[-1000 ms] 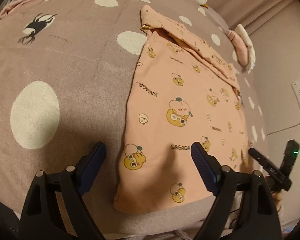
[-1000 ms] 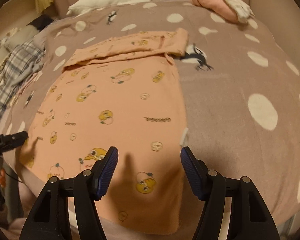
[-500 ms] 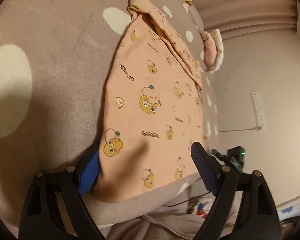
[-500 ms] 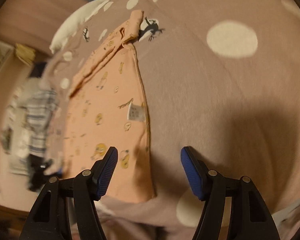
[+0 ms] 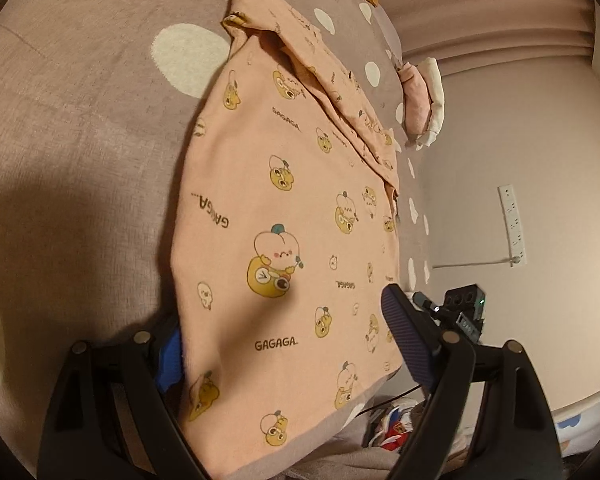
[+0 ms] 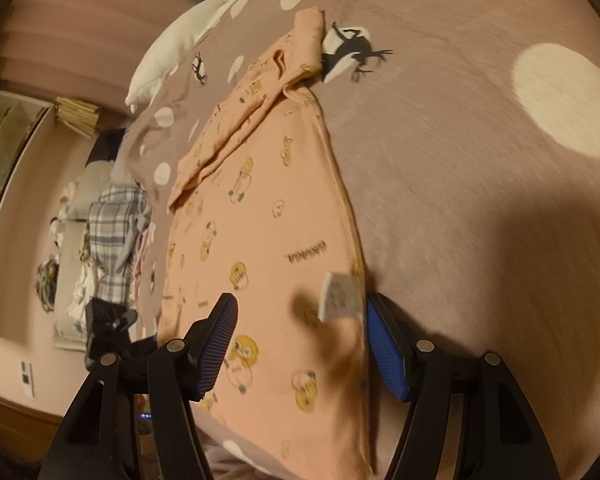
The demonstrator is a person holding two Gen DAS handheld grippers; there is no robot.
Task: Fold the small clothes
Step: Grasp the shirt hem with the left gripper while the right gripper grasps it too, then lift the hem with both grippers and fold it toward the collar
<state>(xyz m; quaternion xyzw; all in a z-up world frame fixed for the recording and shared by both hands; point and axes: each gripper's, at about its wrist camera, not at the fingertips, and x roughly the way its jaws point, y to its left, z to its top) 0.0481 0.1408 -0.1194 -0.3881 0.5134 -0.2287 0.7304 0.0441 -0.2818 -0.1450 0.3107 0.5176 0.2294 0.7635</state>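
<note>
Left gripper [image 5: 288, 344] stands with jaws spread wide astride the near left corner of the peach printed garment [image 5: 284, 216], one pad tucked at its edge; right gripper [image 6: 304, 348], likewise spread, straddles the near right edge beside the white label [image 6: 339, 295]. Garment lies flat on the brown spotted bedspread [image 6: 480, 168], sleeves folded across its far end. Beyond the garment: white goose plush [image 6: 188, 36], curtain [image 5: 492, 12].

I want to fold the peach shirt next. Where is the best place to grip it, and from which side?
Probably the peach shirt is best gripped at its two long side edges near the hem, each gripper from its own side. It lies flat on the blanket, and the open left gripper and right gripper each straddle an edge.
</note>
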